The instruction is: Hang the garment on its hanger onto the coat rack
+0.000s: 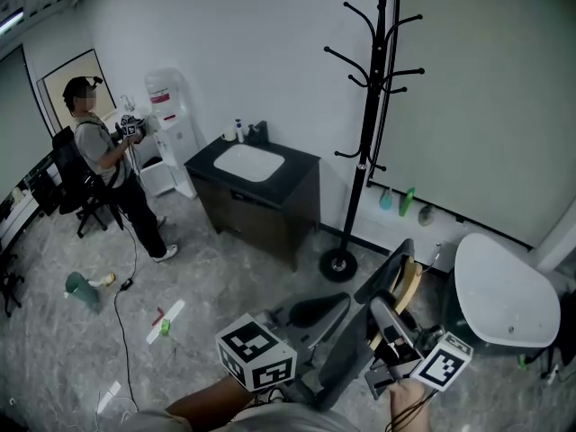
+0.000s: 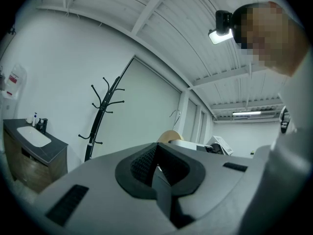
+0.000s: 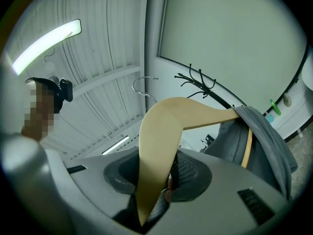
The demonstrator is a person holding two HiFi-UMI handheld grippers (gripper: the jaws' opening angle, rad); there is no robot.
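The black coat rack [image 1: 373,106] stands by the far wall, empty, with its round base [image 1: 339,265] on the floor. Close to me, my right gripper [image 1: 391,320] is shut on one arm of the wooden hanger [image 3: 161,131]; its metal hook [image 3: 144,87] points up. The grey garment [image 3: 264,141] drapes over the hanger's other arm and hangs down as dark cloth [image 1: 355,345]. My left gripper [image 1: 326,310] is beside it, shut on a thin dark fold of the garment [image 2: 161,190]. The rack [image 2: 100,116] is some way beyond both grippers.
A dark sink cabinet [image 1: 256,192] stands left of the rack. A white rounded tabletop [image 1: 504,295] is at the right. A person [image 1: 103,165] stands far left by a water dispenser [image 1: 171,124]. A cable and small litter [image 1: 81,288] lie on the floor.
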